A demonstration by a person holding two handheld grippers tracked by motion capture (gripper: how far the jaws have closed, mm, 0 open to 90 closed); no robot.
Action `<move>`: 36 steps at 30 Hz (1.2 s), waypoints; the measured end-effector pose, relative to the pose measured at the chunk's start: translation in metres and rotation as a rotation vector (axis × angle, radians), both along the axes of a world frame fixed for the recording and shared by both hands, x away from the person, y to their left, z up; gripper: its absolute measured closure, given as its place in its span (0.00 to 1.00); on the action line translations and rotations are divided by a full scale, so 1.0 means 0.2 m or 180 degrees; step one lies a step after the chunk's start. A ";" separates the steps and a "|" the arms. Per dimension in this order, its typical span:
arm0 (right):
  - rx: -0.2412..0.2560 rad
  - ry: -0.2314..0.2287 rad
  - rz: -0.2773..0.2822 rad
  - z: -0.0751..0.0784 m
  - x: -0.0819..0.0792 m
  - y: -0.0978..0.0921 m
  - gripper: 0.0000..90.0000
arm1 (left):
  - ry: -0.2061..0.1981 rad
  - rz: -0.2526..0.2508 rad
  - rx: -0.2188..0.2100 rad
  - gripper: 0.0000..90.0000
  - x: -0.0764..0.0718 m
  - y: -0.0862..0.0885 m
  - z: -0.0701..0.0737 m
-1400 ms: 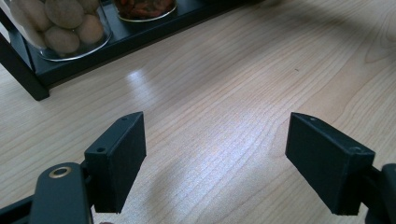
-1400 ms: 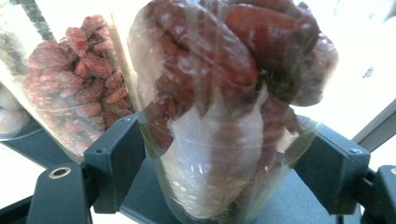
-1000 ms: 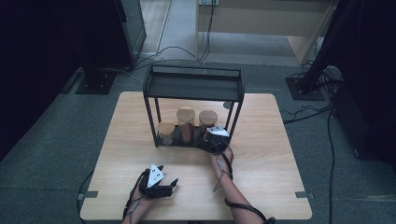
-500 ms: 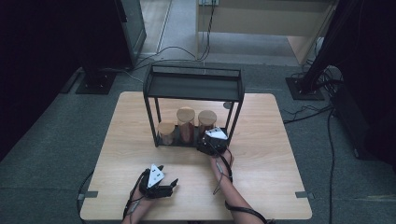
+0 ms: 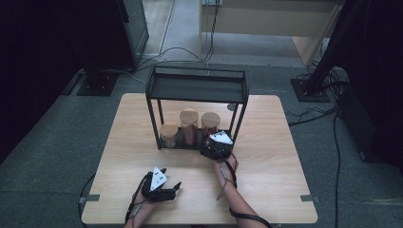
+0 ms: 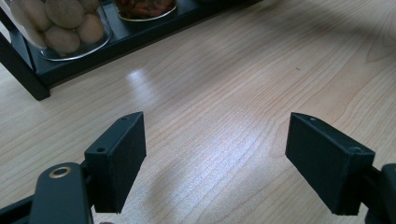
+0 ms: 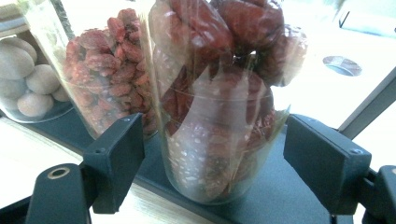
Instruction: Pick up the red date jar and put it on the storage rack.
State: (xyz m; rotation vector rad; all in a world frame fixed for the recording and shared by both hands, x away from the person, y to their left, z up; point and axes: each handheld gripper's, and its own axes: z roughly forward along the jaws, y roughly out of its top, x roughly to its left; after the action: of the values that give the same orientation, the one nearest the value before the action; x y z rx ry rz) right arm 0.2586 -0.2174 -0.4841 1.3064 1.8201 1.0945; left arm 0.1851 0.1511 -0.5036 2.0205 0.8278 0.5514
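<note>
A black metal rack (image 5: 197,88) stands on the wooden table (image 5: 271,180), with three wooden-lidded glass jars on its bottom shelf. My right gripper (image 5: 216,145) is at the rack's front right. It is open, one jaw on each side of the right jar (image 7: 219,93), which holds large red dried fruit, and neither jaw touches the glass. Beside that jar stand the middle jar (image 7: 112,70) of small red berries and the left jar (image 7: 32,79) of pale round pieces. My left gripper (image 5: 175,188) rests near the table's front edge, open over bare wood (image 6: 215,161).
The rack's upright posts (image 5: 237,126) and top tray close in the jars from the sides and above. A small round mark (image 7: 342,66) lies on the table behind the rack. Cables (image 5: 309,111) run over the grey floor beyond the table.
My right gripper has edged slightly down and to the left at the rack's front. The left gripper has not moved.
</note>
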 end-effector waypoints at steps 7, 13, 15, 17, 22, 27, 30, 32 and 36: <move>0.0065 0.0004 0.0020 0.00 -0.02 -0.01 0.22 | 0.0006 0.0003 -0.0008 0.22 0.00 0.00 0.00; 0.0071 0.0004 0.0059 0.00 -0.04 -0.02 0.22 | 0.0007 0.0003 -0.0011 0.22 0.00 0.00 0.00; 0.0072 0.0008 0.0074 0.00 -0.04 -0.03 0.22 | 0.0007 0.0004 -0.0009 0.22 0.00 0.00 0.00; 0.0058 0.0005 0.0086 0.00 -0.05 -0.03 0.22 | 0.0005 0.0005 -0.0008 0.22 0.00 0.00 0.00; 0.0054 0.0011 0.0124 0.00 -0.07 -0.04 0.22 | 0.0003 0.0010 -0.0007 0.22 0.00 0.00 0.00; 0.0078 0.0025 0.0161 0.00 -0.08 -0.05 0.22 | 0.0001 0.0014 -0.0002 0.22 0.00 0.00 0.00; 0.0070 0.0037 0.0196 0.00 -0.09 -0.06 0.22 | 0.0002 0.0011 0.0004 0.22 0.00 0.00 0.00; 0.0071 0.0044 0.0217 0.00 -0.10 -0.06 0.22 | 0.0002 0.0011 0.0005 0.22 0.00 0.00 0.00; 0.0070 0.0055 0.0251 0.01 -0.11 -0.07 0.22 | 0.0002 0.0009 -0.0001 0.22 0.00 0.00 0.00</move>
State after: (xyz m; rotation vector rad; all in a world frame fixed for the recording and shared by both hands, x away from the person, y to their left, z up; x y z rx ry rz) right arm 0.2376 -0.2305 -0.4830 1.2700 1.8914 1.1513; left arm 0.1850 0.1508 -0.5037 2.0197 0.8313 0.5523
